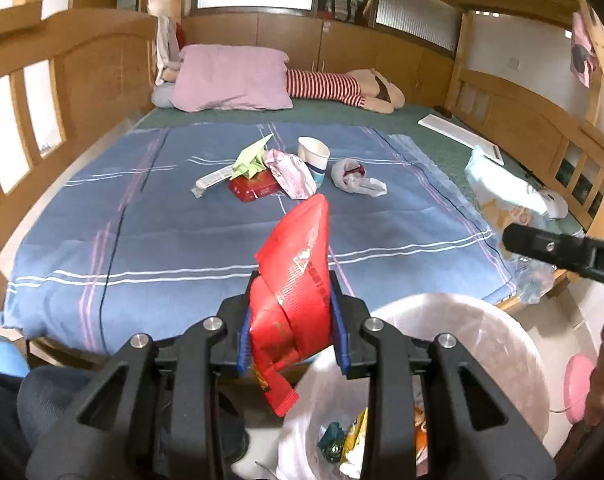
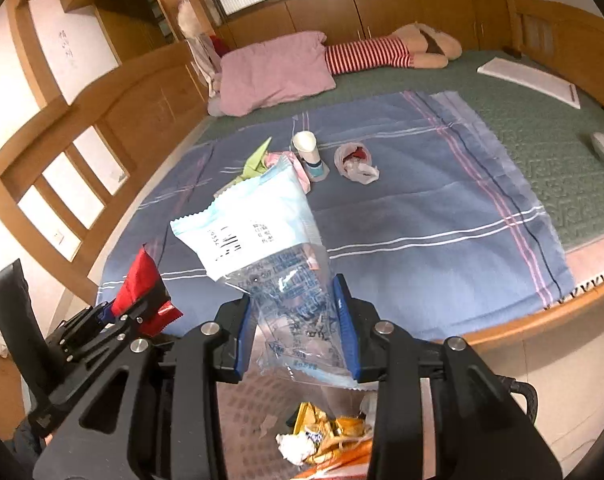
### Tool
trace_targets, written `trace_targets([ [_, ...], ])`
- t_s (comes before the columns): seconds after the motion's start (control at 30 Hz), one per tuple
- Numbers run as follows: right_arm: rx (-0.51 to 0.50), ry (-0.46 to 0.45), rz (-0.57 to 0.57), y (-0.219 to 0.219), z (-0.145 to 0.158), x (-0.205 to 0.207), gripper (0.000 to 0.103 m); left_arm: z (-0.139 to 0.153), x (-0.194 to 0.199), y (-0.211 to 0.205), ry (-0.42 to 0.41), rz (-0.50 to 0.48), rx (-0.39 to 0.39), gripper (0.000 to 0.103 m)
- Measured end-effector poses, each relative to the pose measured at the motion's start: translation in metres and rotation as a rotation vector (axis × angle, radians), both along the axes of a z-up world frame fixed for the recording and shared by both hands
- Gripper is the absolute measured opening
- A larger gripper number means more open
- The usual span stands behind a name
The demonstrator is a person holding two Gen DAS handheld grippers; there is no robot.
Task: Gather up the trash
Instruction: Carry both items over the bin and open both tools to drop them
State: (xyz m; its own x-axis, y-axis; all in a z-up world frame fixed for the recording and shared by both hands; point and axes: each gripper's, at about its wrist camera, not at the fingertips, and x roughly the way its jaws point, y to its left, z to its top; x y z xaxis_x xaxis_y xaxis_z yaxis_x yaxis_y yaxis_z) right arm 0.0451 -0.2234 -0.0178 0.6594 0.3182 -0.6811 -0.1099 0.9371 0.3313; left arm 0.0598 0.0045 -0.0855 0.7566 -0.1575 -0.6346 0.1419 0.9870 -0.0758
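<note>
My left gripper [image 1: 292,320] is shut on a red snack wrapper [image 1: 298,276], held above a trash bin lined with a clear bag [image 1: 498,332]; it also shows in the right wrist view [image 2: 142,284]. My right gripper [image 2: 296,328] is shut on a pale blue and clear plastic bag [image 2: 262,240], over the bin's trash [image 2: 322,436]. More trash lies on the blue blanket [image 1: 182,240]: a green paper [image 1: 250,158], a red packet [image 1: 254,190], a pink wrapper [image 1: 290,172], a paper cup [image 1: 314,152], a crumpled white bag [image 1: 356,176] and a white stick wrapper [image 1: 214,180].
The bed has wooden rails [image 1: 34,92] on both sides. A pink pillow [image 1: 230,76] and a striped plush toy [image 1: 342,86] lie at the far end. A white board [image 1: 462,136] lies at the right. A blue chair [image 1: 2,360] stands at the lower left.
</note>
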Motion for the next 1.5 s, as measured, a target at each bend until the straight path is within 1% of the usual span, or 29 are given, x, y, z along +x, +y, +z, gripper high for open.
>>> trace_targets([
  [0.13,0.018,-0.025,-0.007,-0.006,0.010,-0.026,0.037,0.007,-0.018,0.001,-0.001,0.008,-0.025,0.032],
  [0.23,0.010,-0.038,-0.017,-0.011,0.017,-0.036,0.037,0.017,-0.032,0.002,-0.036,0.011,-0.028,0.032],
  [0.33,0.000,-0.039,-0.017,-0.013,0.018,-0.043,0.037,0.024,-0.042,-0.002,-0.080,0.007,-0.006,0.032],
  [0.43,-0.003,-0.022,-0.021,-0.013,0.015,-0.043,0.037,0.026,-0.042,-0.003,-0.089,0.000,-0.011,0.032],
  [0.63,-0.028,0.052,-0.006,-0.008,-0.005,-0.038,0.037,0.024,-0.043,0.001,-0.088,0.006,-0.025,0.032],
  [0.73,-0.033,0.116,0.000,-0.006,-0.025,-0.039,0.037,0.024,-0.044,0.002,-0.086,0.008,-0.028,0.032],
  [0.93,-0.041,0.188,0.004,-0.005,-0.049,-0.041,0.037,0.022,-0.044,-0.001,-0.081,0.002,-0.026,0.032],
  [1.0,-0.075,0.229,0.040,-0.001,-0.059,-0.043,0.043,0.021,-0.044,-0.003,-0.078,-0.003,-0.024,0.032],
  [1.07,-0.105,0.261,0.055,0.001,-0.069,-0.047,0.059,0.020,-0.043,-0.004,-0.070,-0.009,-0.026,0.032],
  [1.1,-0.098,0.261,0.055,0.000,-0.071,-0.050,0.062,0.018,-0.042,-0.004,-0.066,-0.010,-0.028,0.032],
  [1.13,-0.071,0.257,0.051,-0.004,-0.071,-0.053,0.066,0.017,-0.042,-0.004,-0.061,-0.012,-0.028,0.032],
  [1.17,-0.053,0.252,0.044,-0.008,-0.070,-0.053,0.069,0.016,-0.041,-0.005,-0.056,-0.015,-0.029,0.032],
  [1.23,-0.012,0.220,0.001,-0.019,-0.064,-0.055,0.070,0.014,-0.040,-0.007,-0.042,-0.031,-0.033,0.032],
  [1.27,0.011,0.185,-0.042,-0.027,-0.056,-0.056,0.070,0.013,-0.040,-0.008,-0.037,-0.042,-0.035,0.032],
  [1.33,0.064,0.108,-0.134,-0.044,-0.039,-0.061,0.071,0.010,-0.039,-0.013,-0.018,-0.098,-0.045,0.032],
  [1.37,0.079,0.088,-0.161,-0.049,-0.036,-0.063,0.075,0.009,-0.040,-0.018,-0.007,-0.136,-0.053,0.032],
  [1.4,0.101,0.059,-0.203,-0.057,-0.030,-0.066,0.077,0.006,-0.041,-0.024,0.010,-0.191,-0.061,0.033],
  [1.47,0.120,0.017,-0.259,-0.067,-0.023,-0.071,0.079,0.001,-0.045,-0.039,0.040,-0.300,-0.060,0.033],
  [1.5,0.121,0.007,-0.274,-0.071,-0.021,-0.072,0.079,-0.002,-0.049,-0.048,0.049,-0.353,-0.044,0.033],
])
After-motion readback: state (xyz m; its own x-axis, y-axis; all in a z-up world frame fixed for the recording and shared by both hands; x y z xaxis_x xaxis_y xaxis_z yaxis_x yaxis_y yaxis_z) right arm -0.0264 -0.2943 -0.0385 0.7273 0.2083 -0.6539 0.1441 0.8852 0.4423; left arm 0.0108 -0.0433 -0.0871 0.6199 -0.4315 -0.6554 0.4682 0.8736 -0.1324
